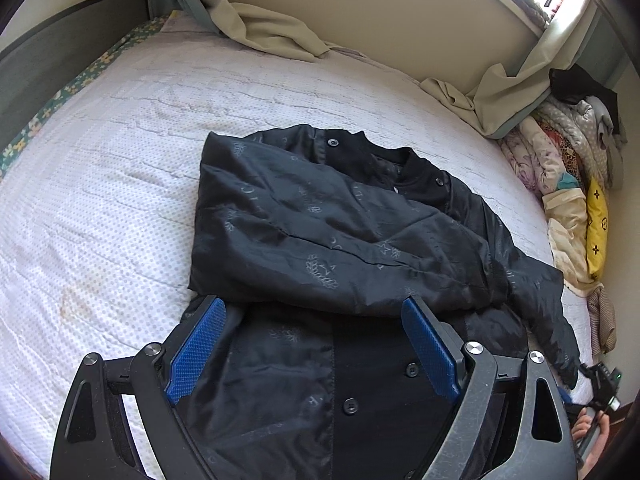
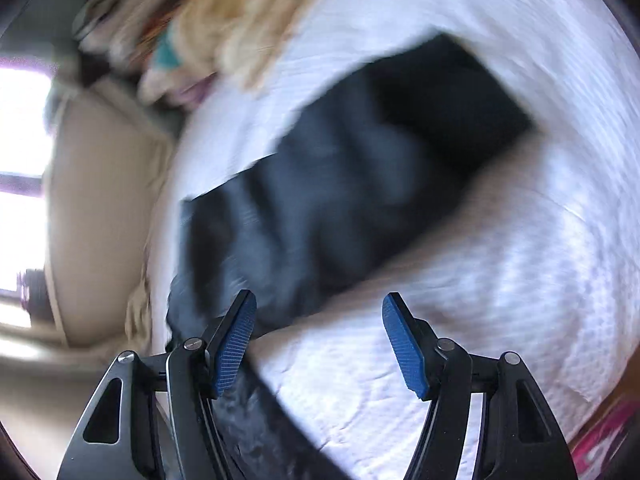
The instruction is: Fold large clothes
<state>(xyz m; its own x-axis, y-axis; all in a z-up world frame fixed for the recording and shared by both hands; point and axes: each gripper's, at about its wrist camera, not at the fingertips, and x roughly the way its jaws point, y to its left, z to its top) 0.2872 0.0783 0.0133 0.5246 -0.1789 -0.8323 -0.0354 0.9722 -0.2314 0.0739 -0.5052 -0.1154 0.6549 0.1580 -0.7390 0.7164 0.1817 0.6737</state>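
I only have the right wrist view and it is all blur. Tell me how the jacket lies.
Observer: The black jacket lies on the white bedspread, one sleeve folded across its front.
Operator: Report the left hand-held gripper.
Observer: The left hand-held gripper is open above the jacket's lower front, gripping nothing.
Operator: Describe what lies behind the jacket.
Observer: A beige curtain droops onto the far edge of the bed.

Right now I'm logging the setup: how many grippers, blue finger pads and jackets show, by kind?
Grippers: 2, left gripper, right gripper
Blue finger pads: 4
Black jacket: 1
Total: 7
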